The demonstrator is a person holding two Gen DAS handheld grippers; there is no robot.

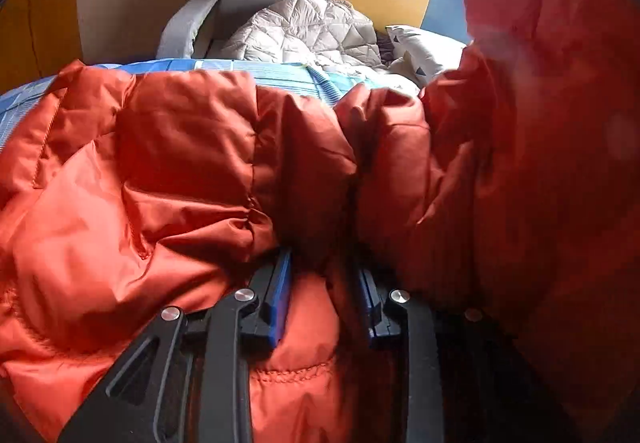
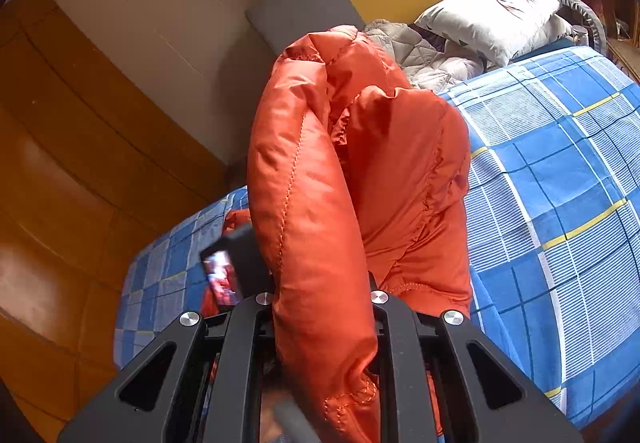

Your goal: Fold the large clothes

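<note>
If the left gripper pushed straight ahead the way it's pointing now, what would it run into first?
Almost at once, more of the orange puffer jacket: the left gripper already has a fold between its jaws, and padding bunches directly ahead. Beyond lie the blue checked bedspread and a grey quilted coat.

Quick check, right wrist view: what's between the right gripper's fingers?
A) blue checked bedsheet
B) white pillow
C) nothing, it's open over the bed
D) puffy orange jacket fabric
D: a thick roll of the orange jacket runs up from between the right gripper fingers, lifted above the blue checked bedsheet; the white pillow lies far back, untouched.
</note>
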